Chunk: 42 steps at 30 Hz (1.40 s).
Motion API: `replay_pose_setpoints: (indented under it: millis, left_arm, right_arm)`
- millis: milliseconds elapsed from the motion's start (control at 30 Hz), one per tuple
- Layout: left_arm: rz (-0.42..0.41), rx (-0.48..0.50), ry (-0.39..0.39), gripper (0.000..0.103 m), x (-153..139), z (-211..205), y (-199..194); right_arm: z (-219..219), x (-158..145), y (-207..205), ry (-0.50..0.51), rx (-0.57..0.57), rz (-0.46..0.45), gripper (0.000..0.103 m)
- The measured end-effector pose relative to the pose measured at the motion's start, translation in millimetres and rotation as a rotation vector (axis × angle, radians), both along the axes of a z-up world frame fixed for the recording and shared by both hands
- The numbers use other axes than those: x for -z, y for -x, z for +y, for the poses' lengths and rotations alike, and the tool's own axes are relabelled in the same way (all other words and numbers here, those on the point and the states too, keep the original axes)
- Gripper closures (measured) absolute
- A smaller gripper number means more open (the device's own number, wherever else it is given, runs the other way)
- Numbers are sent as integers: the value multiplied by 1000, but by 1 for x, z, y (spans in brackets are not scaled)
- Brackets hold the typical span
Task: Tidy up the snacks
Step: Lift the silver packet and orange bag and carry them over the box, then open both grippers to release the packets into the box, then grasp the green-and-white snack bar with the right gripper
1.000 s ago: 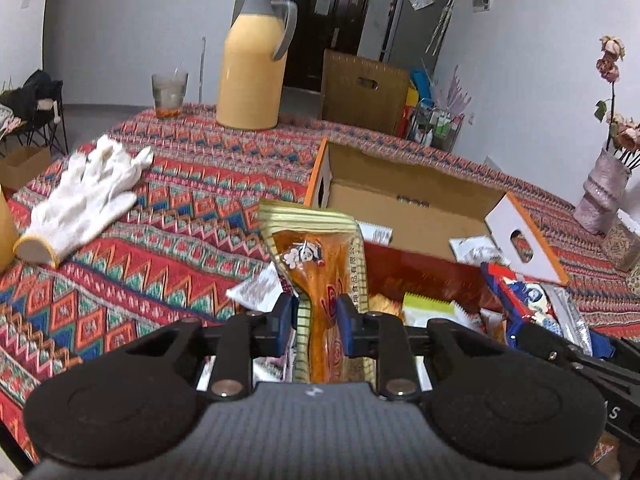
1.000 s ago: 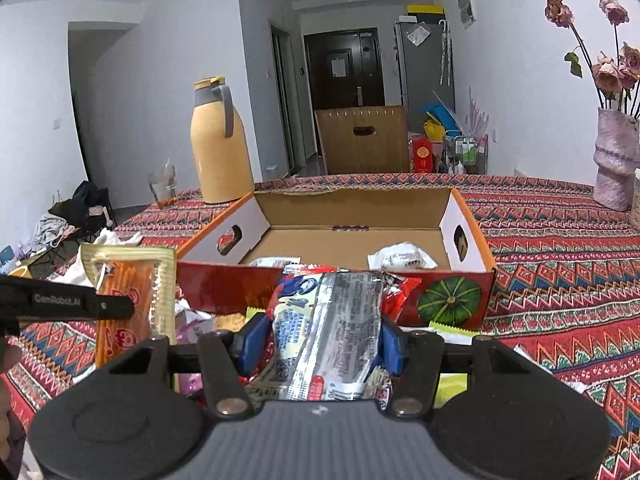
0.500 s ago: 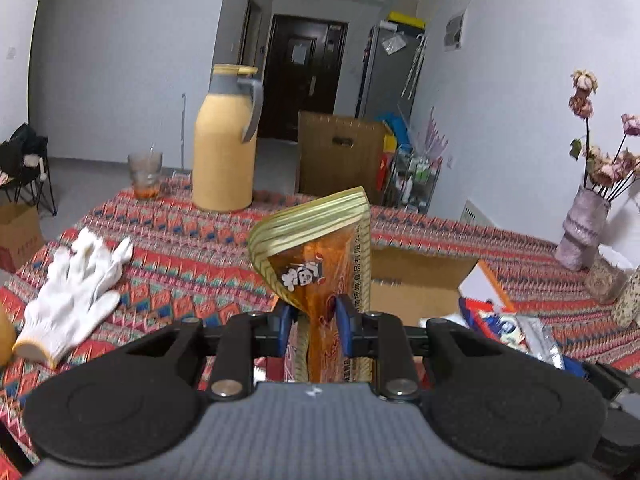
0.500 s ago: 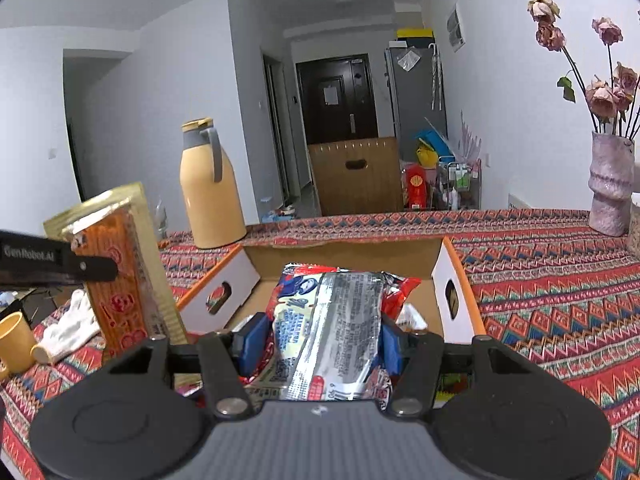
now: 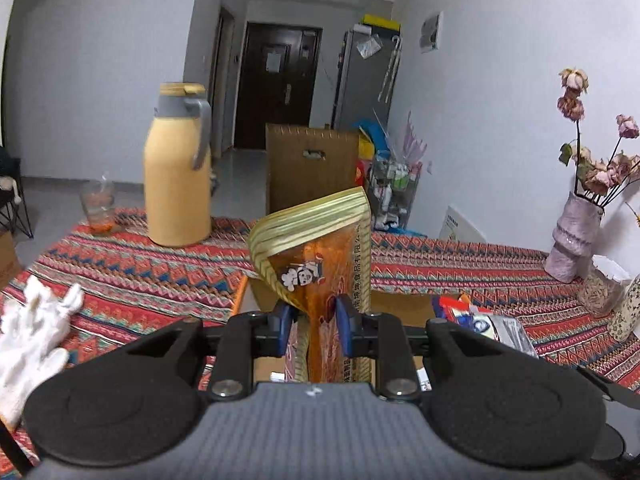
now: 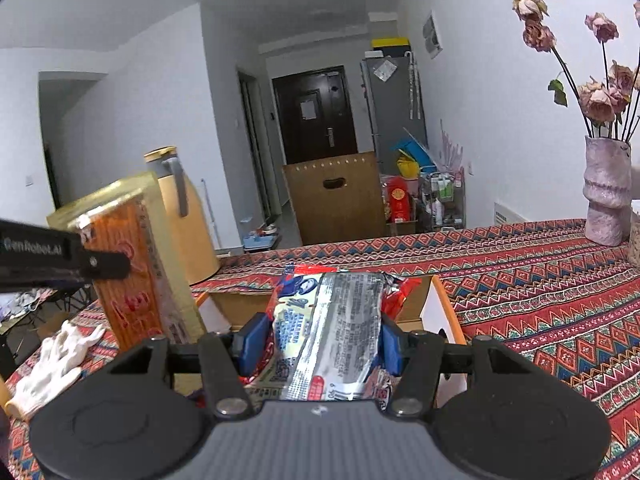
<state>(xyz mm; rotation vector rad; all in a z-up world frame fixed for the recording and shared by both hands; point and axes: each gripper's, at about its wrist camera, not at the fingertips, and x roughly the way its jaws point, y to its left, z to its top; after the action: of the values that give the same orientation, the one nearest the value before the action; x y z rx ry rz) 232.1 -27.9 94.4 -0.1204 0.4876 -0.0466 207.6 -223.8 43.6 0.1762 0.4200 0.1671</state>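
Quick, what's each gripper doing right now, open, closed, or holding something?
Left gripper: shut on the orange and gold snack packet.
Right gripper: shut on the silver and blue snack packet.

Both wrist cameras are sitting just behind their own fingers, tilting slightly down across the patterned table [image 5: 160, 276] toward the far dark door [image 6: 316, 114]. Both are taking in the yellow jug [image 5: 176, 184] [image 6: 192, 224], the white glove [image 5: 32, 332] [image 6: 56, 364] and the flower vase [image 5: 572, 236] [image 6: 606, 196].
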Motion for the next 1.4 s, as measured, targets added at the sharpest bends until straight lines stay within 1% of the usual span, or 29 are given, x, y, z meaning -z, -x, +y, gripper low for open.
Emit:
replay_pose_setpoints:
  millis: [133,300,400,500,567,600,633,667,700,733,767,800,833,867,933,1000,1400]
  left_arm:
    - [40,16,35,79,14,-4,-24]
    - [107,28,39,79,38,-9,-48]
    - [155,30,35,80,52,-8,-61]
    - [211,11,27,81,67,-7,-75]
    - [248,-4,22,72,75,-5,-80]
    - [256,-8,20,63,76,-5,-81]
    - [254,-15,13,52,77,-4,-80]
    - [248,-23,6,46,76,-4,-79]
    - [235,-32,0,32,75,-3,-77]
    - [220,-40,-9,21,74,-3,-74]
    - [207,-51,-22,16,71,-3,-70]
    - [198,-59,-31,8,70,-1,-70]
    - [183,-64,-40,7,68,-1,-67]
    - [169,-67,-50,6,65,-2,-64]
    - [159,-79,-60,1,61,-1,-59]
    - [149,-82,-61,0,58,0,-55]
    - [127,-97,-75,0,45,3,-24]
  right_arm:
    - [2,9,-20,-2,27,20,47]
    - [5,24,-42,6,51,70,47]
    - [8,34,-56,31,81,120,47]
    - [7,46,-65,41,96,176,46]
    - [6,50,-67,49,107,197,43]
    - [3,50,-68,54,115,198,37]
    - [2,50,-68,52,119,197,23]
    - [1,49,-67,50,124,191,12]
    - [0,49,-66,50,130,183,10]
    - [-1,48,-65,47,135,177,10]
    - [-2,48,-65,43,134,180,8]
    - [-3,48,-65,38,131,183,6]
    - [-4,47,-65,34,130,184,1]
    - [-5,47,-65,30,131,182,0]
    - [-7,44,-61,24,134,177,0]
    - [-8,40,-57,22,135,170,0]
    - [-12,26,-23,40,127,133,0]
